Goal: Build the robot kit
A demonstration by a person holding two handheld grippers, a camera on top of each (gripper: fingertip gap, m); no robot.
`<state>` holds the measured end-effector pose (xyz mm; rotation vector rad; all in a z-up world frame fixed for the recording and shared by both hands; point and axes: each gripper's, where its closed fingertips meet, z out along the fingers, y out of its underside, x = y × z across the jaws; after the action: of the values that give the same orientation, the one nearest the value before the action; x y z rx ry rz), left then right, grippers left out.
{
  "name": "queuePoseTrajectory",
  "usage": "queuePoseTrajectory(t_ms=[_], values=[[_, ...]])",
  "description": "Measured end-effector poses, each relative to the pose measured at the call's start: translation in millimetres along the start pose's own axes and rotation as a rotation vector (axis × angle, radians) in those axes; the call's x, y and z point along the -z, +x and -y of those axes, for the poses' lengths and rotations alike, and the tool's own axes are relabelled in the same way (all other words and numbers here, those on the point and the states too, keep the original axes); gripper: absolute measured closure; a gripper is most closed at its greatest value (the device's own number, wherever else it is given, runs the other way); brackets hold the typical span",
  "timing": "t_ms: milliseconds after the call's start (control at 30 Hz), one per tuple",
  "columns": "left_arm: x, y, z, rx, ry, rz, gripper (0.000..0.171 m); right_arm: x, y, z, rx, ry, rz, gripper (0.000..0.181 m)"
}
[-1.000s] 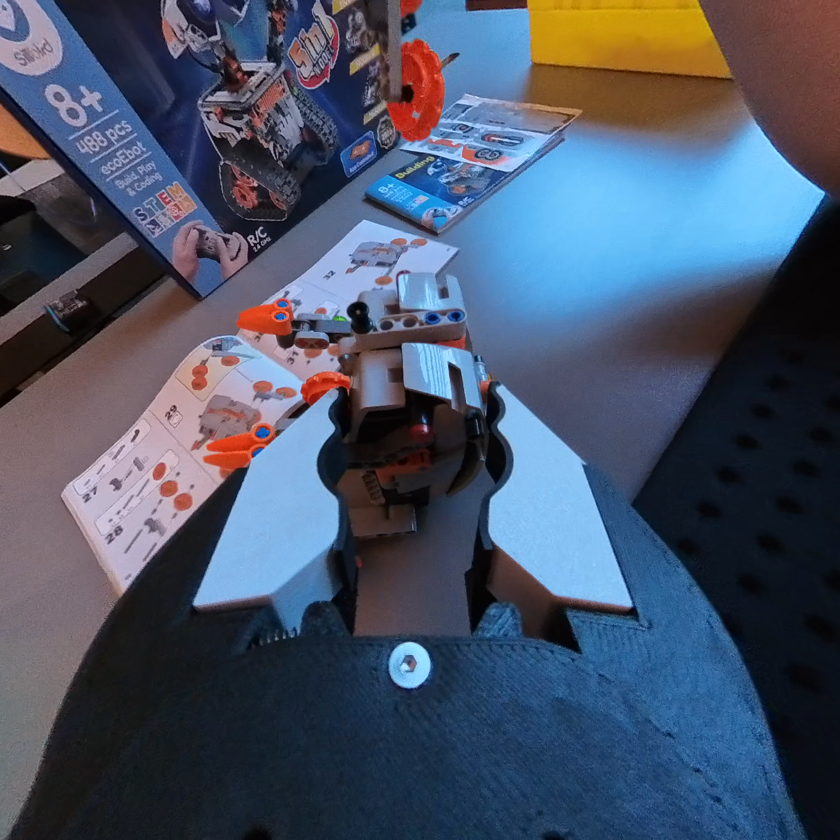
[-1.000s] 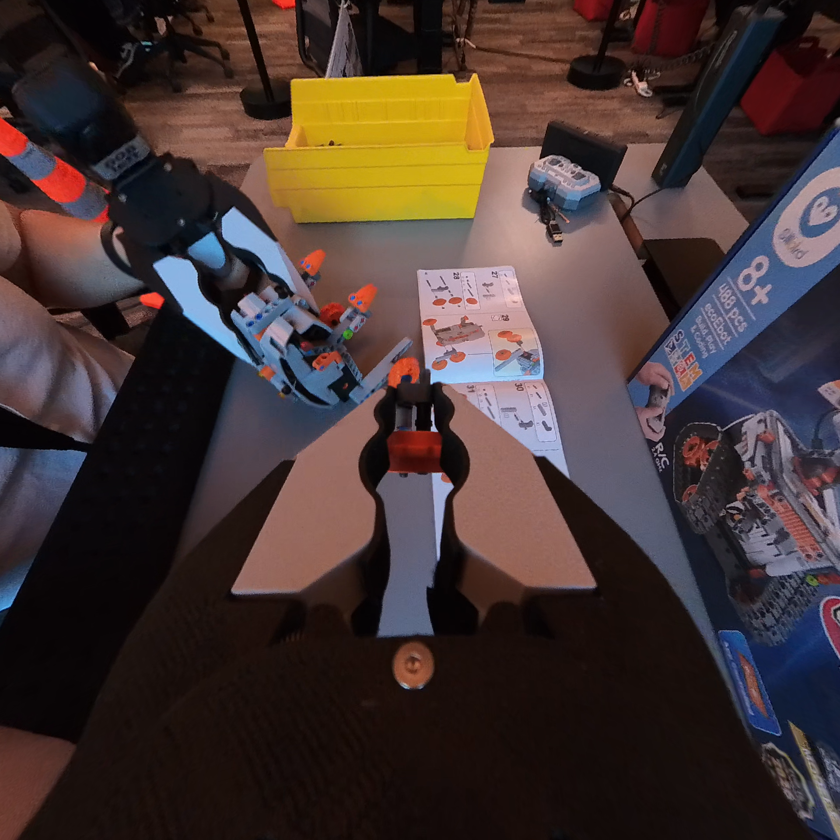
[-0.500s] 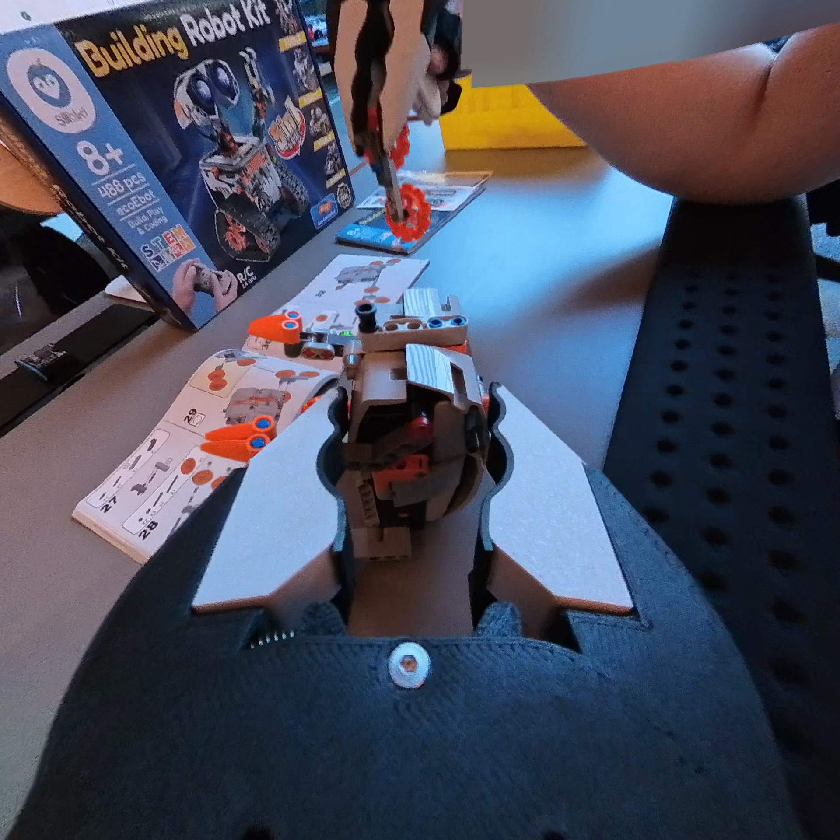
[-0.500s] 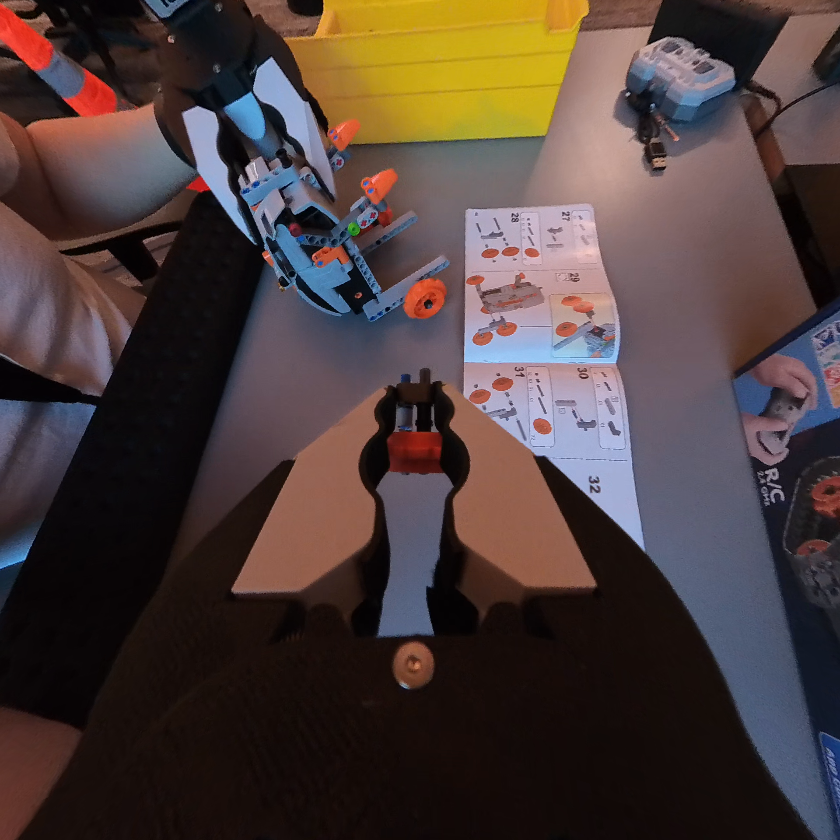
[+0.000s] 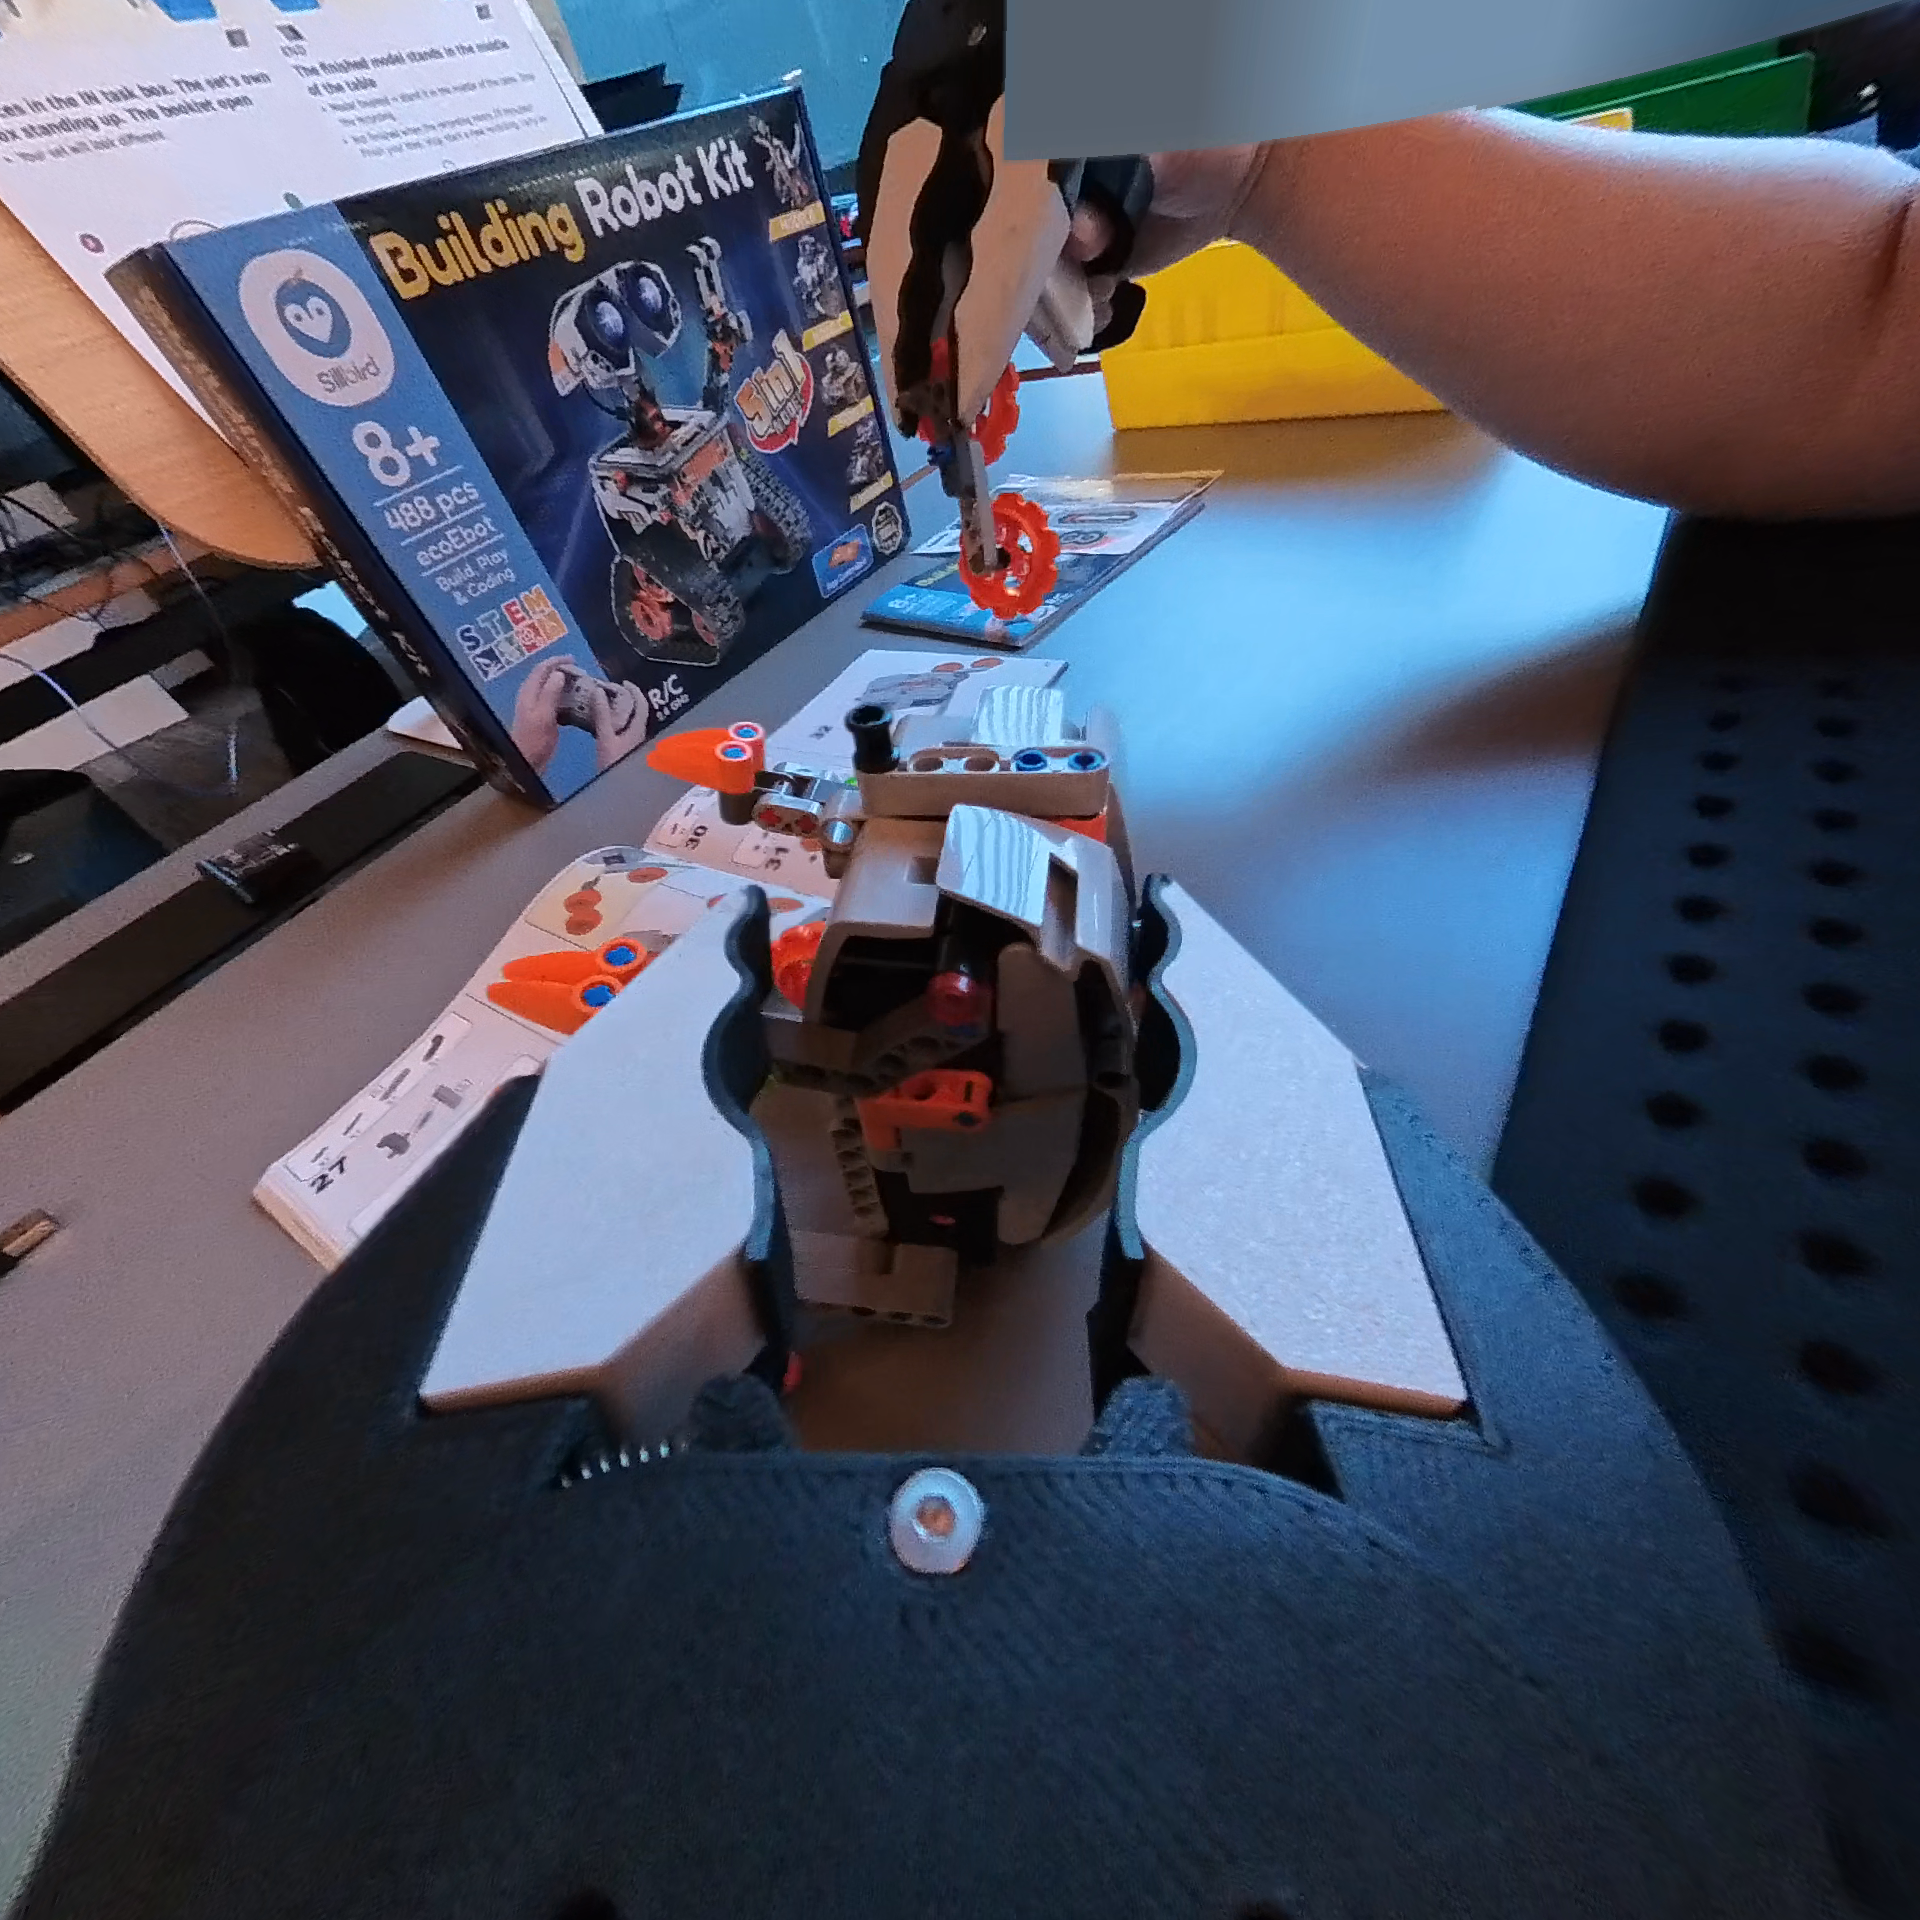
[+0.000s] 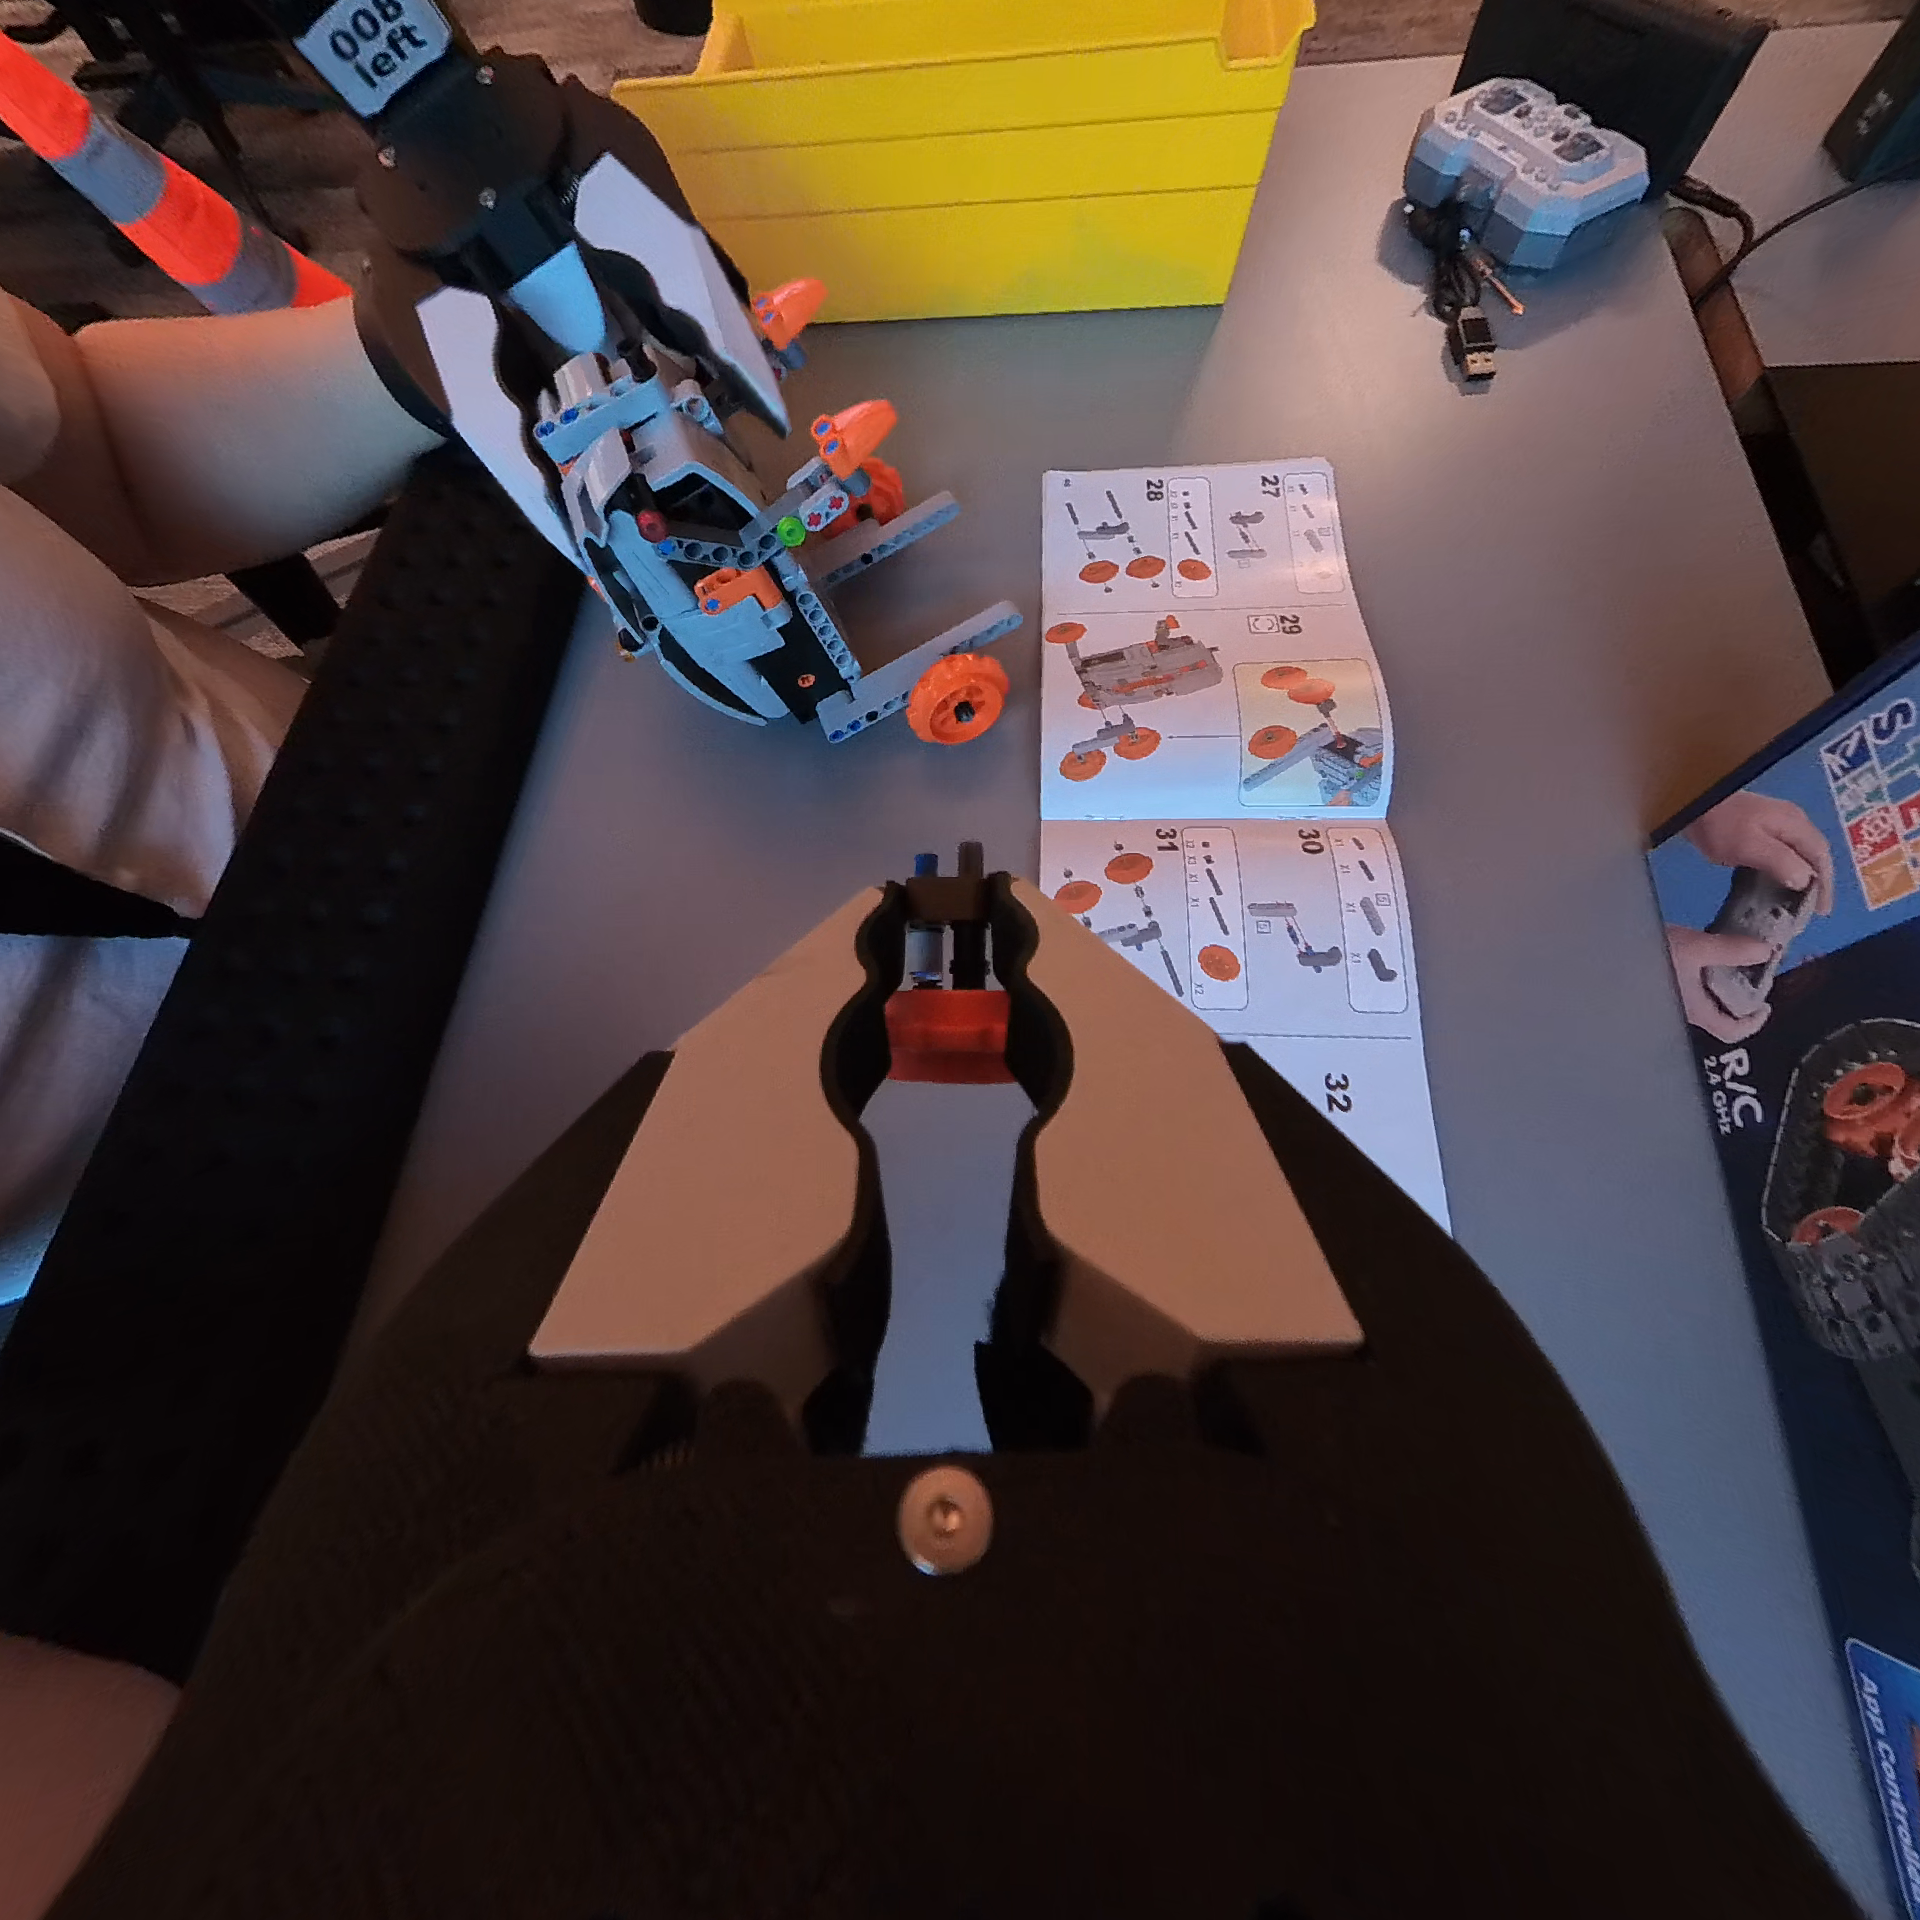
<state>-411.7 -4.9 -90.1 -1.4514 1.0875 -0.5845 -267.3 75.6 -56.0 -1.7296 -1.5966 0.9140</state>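
My left gripper (image 5: 948, 909) is shut on a grey, black and orange brick robot model (image 5: 966, 1091). In the right wrist view the model (image 6: 707, 582) is tilted, with one orange wheel (image 6: 956, 701) down at the grey table (image 6: 727, 935) beside the open instruction booklet (image 6: 1216, 675). My right gripper (image 6: 948, 904) is shut on a small part: a grey beam with orange wheels (image 6: 945, 1023). It hangs above the table, apart from the model. The left wrist view shows this gripper (image 5: 956, 416) at the top, with the beam's lower wheel (image 5: 1003, 551) hanging under it.
A blue kit box (image 5: 540, 436) stands at the table's side. A yellow bin (image 6: 977, 156) stands at the far end, with a grey remote (image 6: 1522, 171) and a cable plug (image 6: 1470, 353) beside it. A second booklet (image 5: 1039, 582) lies near the box. A black perforated strip (image 6: 260, 935) runs along the table edge. Across from one pair of fingers to the other is roughly 20 centimeters. The grey remote (image 6: 1522, 171) is about 40 centimeters from my left fingertips.
My right gripper has drawn back from the model with the wheeled beam still in it. My left gripper has tilted, and its view now takes in the whole kit box.
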Motion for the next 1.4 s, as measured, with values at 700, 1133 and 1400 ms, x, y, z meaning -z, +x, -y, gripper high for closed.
queuePoseTrajectory(t_ms=[700, 1133, 1400], values=[[-1, 1, 3, 0.022, 0.060, -0.001, 0.110, 66, 38, -25, -0.061, -0.068, -0.293, 0.165], [-1, 5, 4, 0.023, 0.062, -0.024, 0.111, 84, 39, -10, -0.040, 0.008, -0.353, 0.165], [-4, 4, 3, 0.027, 0.049, -0.007, 0.109, 75, 37, -8, -0.021, -0.009, -0.330, 0.165]])
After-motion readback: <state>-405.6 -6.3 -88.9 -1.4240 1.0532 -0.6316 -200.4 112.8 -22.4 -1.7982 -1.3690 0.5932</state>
